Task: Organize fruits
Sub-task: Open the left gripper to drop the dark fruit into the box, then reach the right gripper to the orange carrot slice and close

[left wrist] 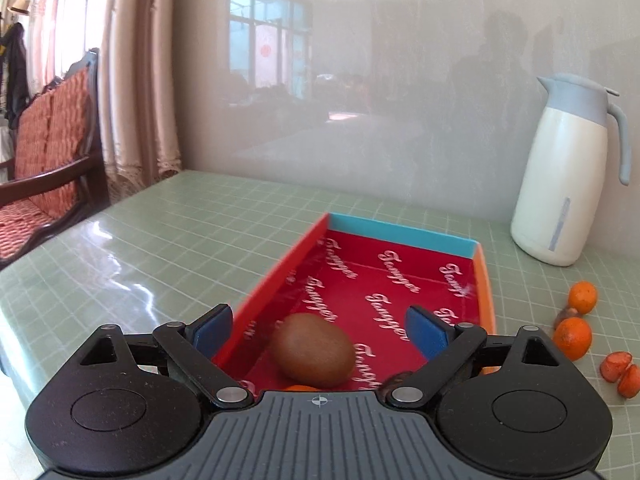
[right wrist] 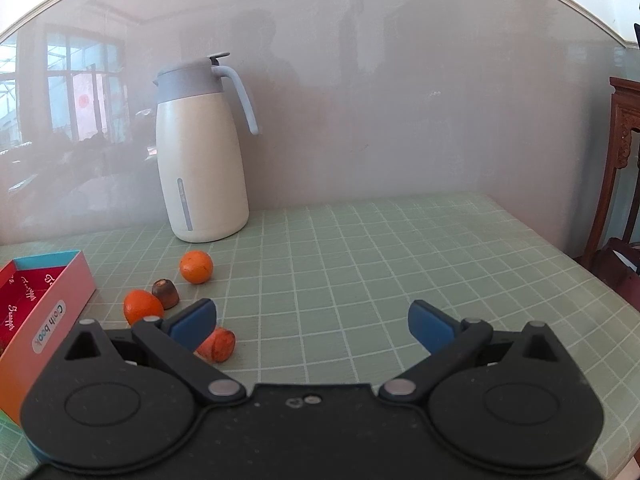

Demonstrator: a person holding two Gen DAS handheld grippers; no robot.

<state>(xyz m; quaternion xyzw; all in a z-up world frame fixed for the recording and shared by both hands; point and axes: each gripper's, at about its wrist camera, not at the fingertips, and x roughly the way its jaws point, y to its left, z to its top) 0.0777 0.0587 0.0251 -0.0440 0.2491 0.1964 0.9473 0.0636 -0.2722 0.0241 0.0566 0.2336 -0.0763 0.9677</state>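
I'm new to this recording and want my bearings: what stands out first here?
The long red cardboard box with blue and orange walls lies on the green checked table, a brown kiwi resting inside between the open left gripper's pads. A tall white jug with a grey-blue lid stands against the wall, small orange fruits scattered before it.

Bright daylight glares off the tabletop [left wrist: 132, 248] (fisheye-bent edges, slight blur)

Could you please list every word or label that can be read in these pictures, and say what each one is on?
"Cash book": white label on the box's pink outer side.
Repeated white script on the box's red lining: too stylized to read surely.
Jug, grey strip: too small to read.
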